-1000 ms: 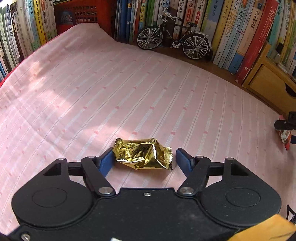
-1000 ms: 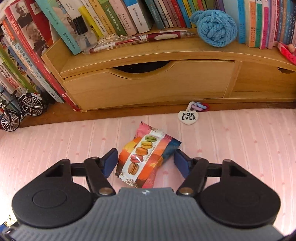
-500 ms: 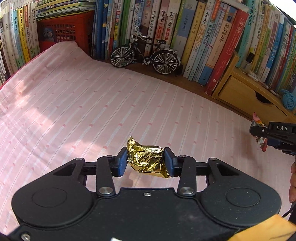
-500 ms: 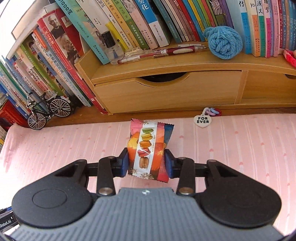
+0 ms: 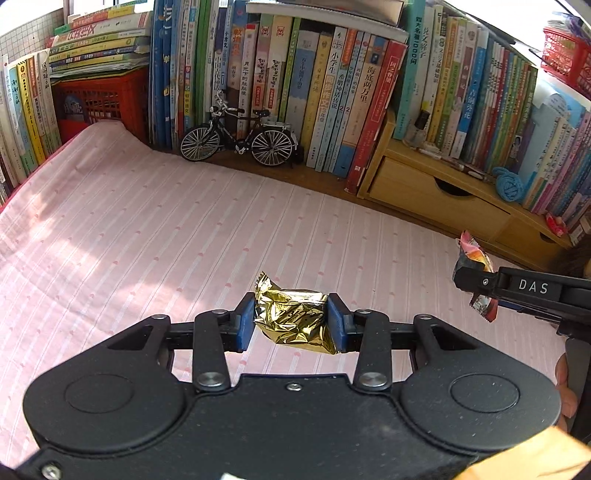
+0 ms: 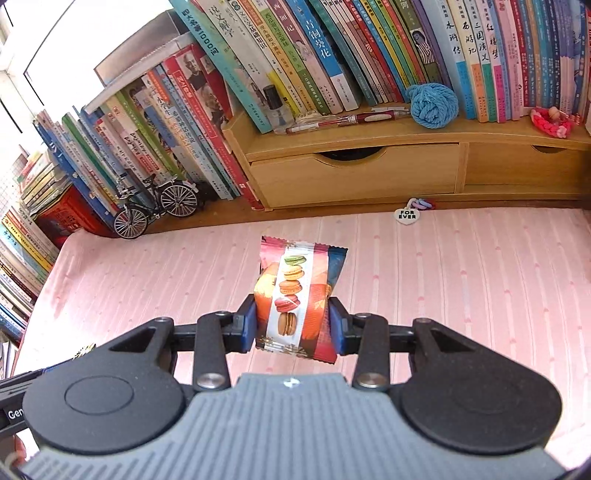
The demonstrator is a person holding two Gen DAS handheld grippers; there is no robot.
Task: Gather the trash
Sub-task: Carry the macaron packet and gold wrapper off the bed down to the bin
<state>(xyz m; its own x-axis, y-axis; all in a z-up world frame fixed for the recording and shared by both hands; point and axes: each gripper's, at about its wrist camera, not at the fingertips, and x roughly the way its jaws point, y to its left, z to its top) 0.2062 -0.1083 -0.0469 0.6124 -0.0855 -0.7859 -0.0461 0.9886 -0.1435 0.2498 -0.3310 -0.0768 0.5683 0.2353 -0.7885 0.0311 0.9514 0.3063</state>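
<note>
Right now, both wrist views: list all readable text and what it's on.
"DAS": side of the right gripper, seen from the left wrist.
"FOR EVER": white heart charm on the pink cloth.
"1000": teal book spine in the right view.
"Gen": cut-off label on the black bar at the left edge.
Macaron wrapper and gold foil wrapper: print too small to read.
Other book spines: Chinese titles, mostly too blurred.

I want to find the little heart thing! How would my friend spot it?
Look at the wooden drawer unit under the row of books. Just in front of its base, where the pink striped cloth begins, lies a heart-shaped tag. It alone is white, with FOR EVER in dark letters and small pastel loops at its top.
</note>
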